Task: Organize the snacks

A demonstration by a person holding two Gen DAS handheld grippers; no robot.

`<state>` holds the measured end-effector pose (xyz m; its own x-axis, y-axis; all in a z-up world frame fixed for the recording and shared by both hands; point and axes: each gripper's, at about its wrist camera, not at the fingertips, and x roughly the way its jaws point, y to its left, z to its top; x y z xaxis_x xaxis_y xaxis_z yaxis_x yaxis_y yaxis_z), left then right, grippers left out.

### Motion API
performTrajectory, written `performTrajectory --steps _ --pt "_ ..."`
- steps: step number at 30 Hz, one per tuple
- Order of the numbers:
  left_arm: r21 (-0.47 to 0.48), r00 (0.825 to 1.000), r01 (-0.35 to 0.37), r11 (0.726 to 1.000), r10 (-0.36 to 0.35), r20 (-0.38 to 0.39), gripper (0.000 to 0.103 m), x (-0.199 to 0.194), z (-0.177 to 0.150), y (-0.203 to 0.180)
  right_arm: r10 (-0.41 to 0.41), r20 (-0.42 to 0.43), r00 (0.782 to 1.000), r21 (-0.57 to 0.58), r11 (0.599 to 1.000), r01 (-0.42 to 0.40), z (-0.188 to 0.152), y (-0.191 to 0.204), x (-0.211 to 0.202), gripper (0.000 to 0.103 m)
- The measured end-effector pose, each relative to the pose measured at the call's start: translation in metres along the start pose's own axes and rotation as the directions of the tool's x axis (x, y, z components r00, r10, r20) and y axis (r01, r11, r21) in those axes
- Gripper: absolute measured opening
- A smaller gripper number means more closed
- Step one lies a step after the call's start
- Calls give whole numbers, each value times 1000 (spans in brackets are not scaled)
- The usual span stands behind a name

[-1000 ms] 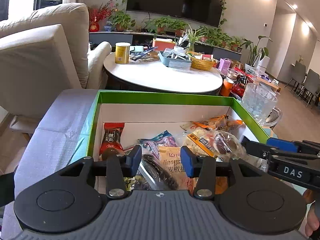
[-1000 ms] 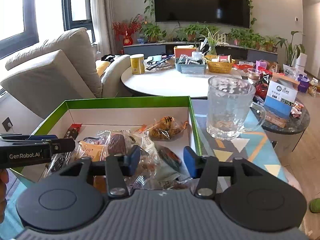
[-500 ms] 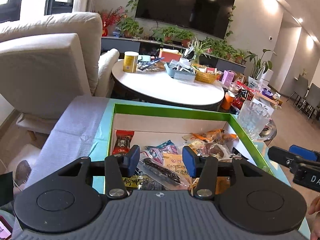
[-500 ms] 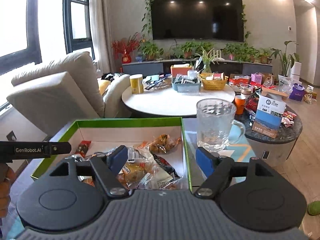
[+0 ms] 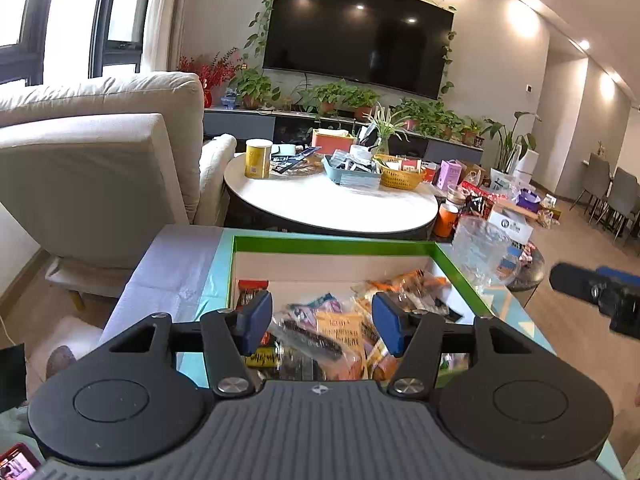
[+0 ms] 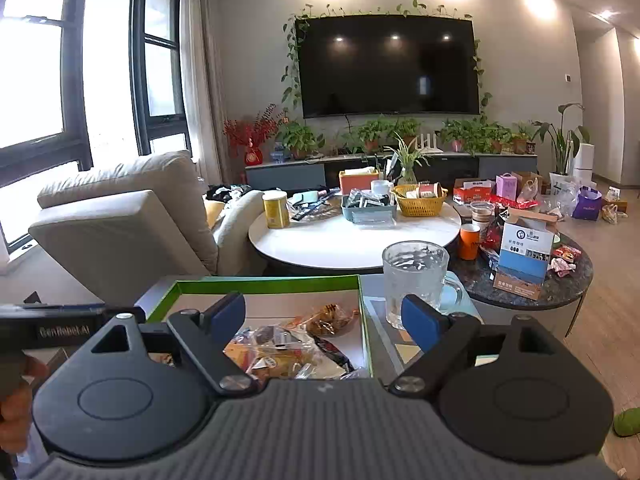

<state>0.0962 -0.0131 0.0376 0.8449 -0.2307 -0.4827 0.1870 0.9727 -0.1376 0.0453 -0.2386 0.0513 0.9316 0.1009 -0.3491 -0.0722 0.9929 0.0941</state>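
Note:
A green-rimmed cardboard box (image 5: 332, 241) holds a pile of several snack packets (image 5: 336, 328); it also shows in the right wrist view (image 6: 264, 281), with its snack packets (image 6: 288, 344). My left gripper (image 5: 322, 320) is open and empty, raised above the box's near side. My right gripper (image 6: 324, 320) is open wide and empty, held above the box's near right corner. The left gripper appears at the left edge of the right wrist view (image 6: 60, 328), and the right gripper at the right edge of the left wrist view (image 5: 596, 292).
A clear glass mug (image 6: 416, 280) stands right of the box on the patterned table. Behind are a round white table (image 6: 352, 236) with baskets and a yellow can (image 6: 276, 210), a dark round side table (image 6: 552, 280) with boxes, and a beige sofa (image 5: 100, 152) at left.
Both grippers have risen and pulled back from the box. The right gripper has opened wider, and the left gripper has opened somewhat. Neither holds anything.

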Motion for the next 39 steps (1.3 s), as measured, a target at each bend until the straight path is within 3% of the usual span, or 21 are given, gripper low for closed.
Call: performTrajectory --steps 23,29,39 --pt "52 999 -37 998 39 -33 59 -67 -49 -4 7 -9 1000 -36 999 -7 -52 37 -55 57" --pt "57 999 -42 997 43 -24 59 -75 -52 -1 -10 32 999 -70 997 12 -55 48 -68 57" --pt "67 999 -45 997 46 -27 59 -75 -58 1 -5 5 1000 -49 999 5 -59 48 -63 57"
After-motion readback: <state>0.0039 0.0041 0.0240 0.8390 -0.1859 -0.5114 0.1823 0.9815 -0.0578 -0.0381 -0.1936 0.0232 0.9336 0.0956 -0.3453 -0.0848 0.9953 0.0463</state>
